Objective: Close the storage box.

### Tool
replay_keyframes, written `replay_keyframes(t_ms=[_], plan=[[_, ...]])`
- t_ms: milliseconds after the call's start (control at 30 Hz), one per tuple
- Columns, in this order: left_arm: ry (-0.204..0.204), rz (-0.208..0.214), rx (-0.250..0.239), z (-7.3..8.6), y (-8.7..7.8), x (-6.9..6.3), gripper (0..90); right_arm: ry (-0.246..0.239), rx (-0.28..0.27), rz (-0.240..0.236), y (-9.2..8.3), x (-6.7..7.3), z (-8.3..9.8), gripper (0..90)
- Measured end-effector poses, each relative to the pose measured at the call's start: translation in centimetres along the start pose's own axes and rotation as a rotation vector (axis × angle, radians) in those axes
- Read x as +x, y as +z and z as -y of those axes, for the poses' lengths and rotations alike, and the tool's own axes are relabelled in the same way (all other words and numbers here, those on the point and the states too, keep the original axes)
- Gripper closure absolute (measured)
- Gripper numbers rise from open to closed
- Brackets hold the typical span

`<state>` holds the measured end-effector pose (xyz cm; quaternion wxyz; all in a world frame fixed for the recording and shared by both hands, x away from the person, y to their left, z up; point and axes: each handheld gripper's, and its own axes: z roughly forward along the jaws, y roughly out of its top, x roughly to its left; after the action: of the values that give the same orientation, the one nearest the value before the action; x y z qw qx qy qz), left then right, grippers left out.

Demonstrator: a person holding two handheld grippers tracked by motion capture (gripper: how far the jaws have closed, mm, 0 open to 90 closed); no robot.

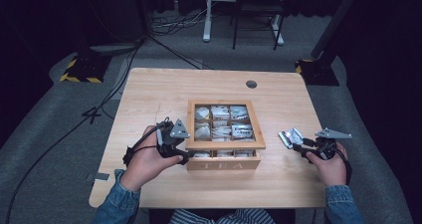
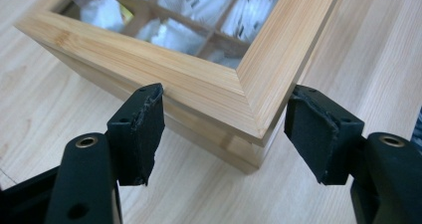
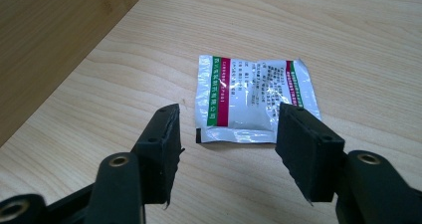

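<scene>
High view: a square light-wood tea box [image 1: 225, 157] with a windowed lid, lettered TEA on its front and divided into compartments of white tea bags, is seen at the middle of the pale wooden counter [image 1: 164, 87]. At its near left corner the left tool [image 1: 175, 143] is held, jaws spread wide either side of the lid's corner, nothing gripped. To the right, apart from the box, a shiny silver sachet [image 3: 254, 98] with green and red stripes lies flat just ahead of the right tool [image 3: 226, 134], whose jaws are wide apart and empty.
</scene>
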<state>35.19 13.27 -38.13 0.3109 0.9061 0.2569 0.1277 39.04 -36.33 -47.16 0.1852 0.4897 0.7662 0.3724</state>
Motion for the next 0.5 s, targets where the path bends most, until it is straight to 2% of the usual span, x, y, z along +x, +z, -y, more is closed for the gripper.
replay_keyframes(t_ms=[133, 500], plan=[[0.004, 0.0, 0.038, 0.0, 0.6, -0.2, 31.1, 0.006, 0.001, -0.001, 0.0, 0.0, 0.0, 44.1], [0.022, 0.004, 0.105, 0.2, 1.4, -0.2, 29.7, 0.005, -0.005, -0.001, 0.0, 0.0, 0.0, 43.9]])
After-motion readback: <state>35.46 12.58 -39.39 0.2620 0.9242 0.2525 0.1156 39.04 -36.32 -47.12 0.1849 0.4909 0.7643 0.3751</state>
